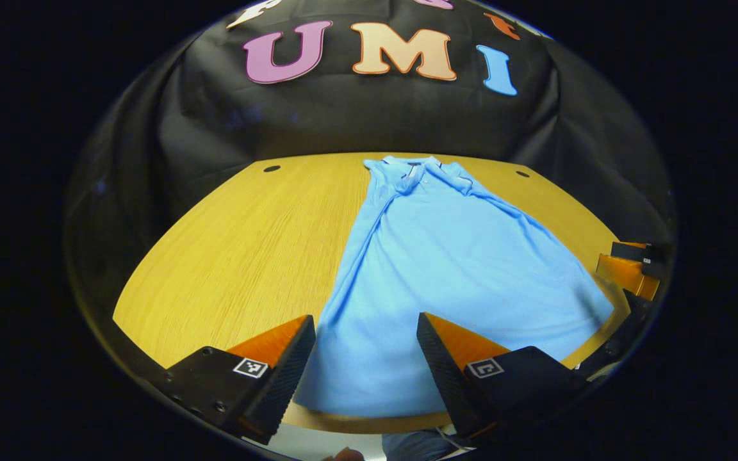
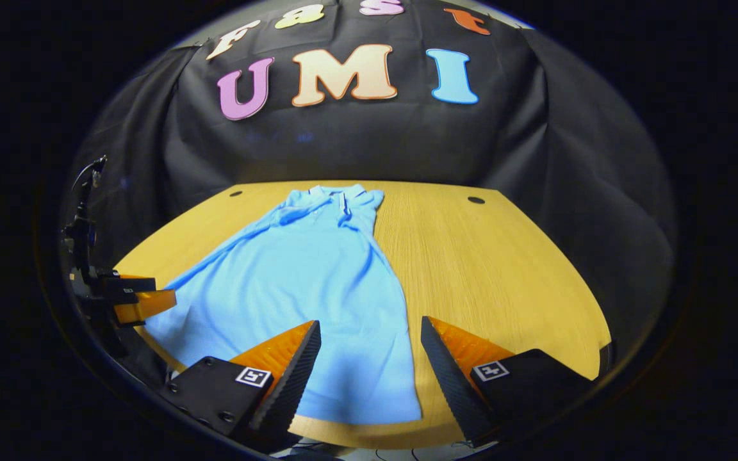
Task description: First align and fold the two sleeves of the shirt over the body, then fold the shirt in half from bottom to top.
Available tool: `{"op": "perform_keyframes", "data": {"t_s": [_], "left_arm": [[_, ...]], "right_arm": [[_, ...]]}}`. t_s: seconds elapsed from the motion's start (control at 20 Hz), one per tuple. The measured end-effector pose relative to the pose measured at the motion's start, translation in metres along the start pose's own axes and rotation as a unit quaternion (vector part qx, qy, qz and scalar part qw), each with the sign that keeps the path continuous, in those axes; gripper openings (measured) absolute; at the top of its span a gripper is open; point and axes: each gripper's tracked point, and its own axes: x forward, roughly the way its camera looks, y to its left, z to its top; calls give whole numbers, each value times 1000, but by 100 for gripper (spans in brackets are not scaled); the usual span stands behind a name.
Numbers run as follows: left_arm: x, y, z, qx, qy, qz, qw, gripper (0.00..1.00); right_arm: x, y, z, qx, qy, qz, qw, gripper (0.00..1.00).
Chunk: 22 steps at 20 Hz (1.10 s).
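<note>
Table: we see a wooden table (image 1: 247, 243) with two small dark holes (image 1: 271, 169) near its far edge, toward 12 o'clock; black cloth hangs behind it.
Shirt: a light blue shirt (image 1: 446, 269) lies flat on the table, collar (image 1: 415, 169) at the far end, hem at the near edge, both sleeves already folded over the body.
In the way: we see nothing lying on the shirt.
Left gripper (image 1: 366, 339): fingers spread apart, gripping nothing, hovering above the hem at its left side.
Right gripper (image 2: 369, 346): fingers apart, empty, over the hem's right corner at 6 o'clock; in the left gripper view we see it at 3 o'clock.
</note>
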Motion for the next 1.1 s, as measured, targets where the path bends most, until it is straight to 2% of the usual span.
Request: {"op": "perform_keyframes", "data": {"t_s": [0.05, 0.1, 0.2, 0.25, 0.4, 0.45, 0.5, 0.55, 0.65, 0.7, 0.75, 0.8, 0.95, 1.1], "left_arm": [[1, 2, -10, -3, 11, 4, 1000, 96], [2, 3, -16, -6, 18, 9, 1000, 96], [3, 2, -13, -8, 7, 12, 1000, 97], [4, 2, -16, -7, 13, 12, 1000, 96], [5, 0, -19, -8, 3, 8, 1000, 96], [6, -5, -17, -6, -2, 0, 1000, 99], [7, -11, -18, 0, 0, -10, 1000, 90], [8, -18, -16, 5, -2, -19, 1000, 82], [8, -27, -17, 0, 2, -35, 999, 50], [8, -31, -16, -10, 4, -38, 999, 28], [10, -30, -16, -23, 9, -34, 999, 15], [10, -30, -14, -31, 15, -34, 999, 0], [11, -29, -11, -58, 43, -40, 997, 0], [11, -24, 16, -74, 33, -47, 996, 0]], "right_arm": [[1, 0, -11, -6, 11, 0, 1000, 95], [3, -1, -22, -10, 22, -1, 1000, 98], [6, -2, -39, -15, 42, -2, 999, 98], [5, -2, -48, -15, 60, 3, 998, 95], [9, 1, -50, 10, 71, 14, 997, 94], [12, 2, -47, 6, 68, 19, 997, 99], [9, 8, -51, 0, 78, 30, 996, 94], [9, 15, -48, -3, 75, 41, 996, 84], [11, 26, -50, 4, 81, 52, 995, 40], [10, 28, -51, 9, 85, 51, 995, 18], [7, 30, -49, 16, 91, 54, 994, 5], [9, 31, -49, 22, 94, 53, 994, 5], [11, 34, -31, 48, 84, 58, 994, 3], [14, 41, 5, 67, 60, 71, 993, 2]]}}
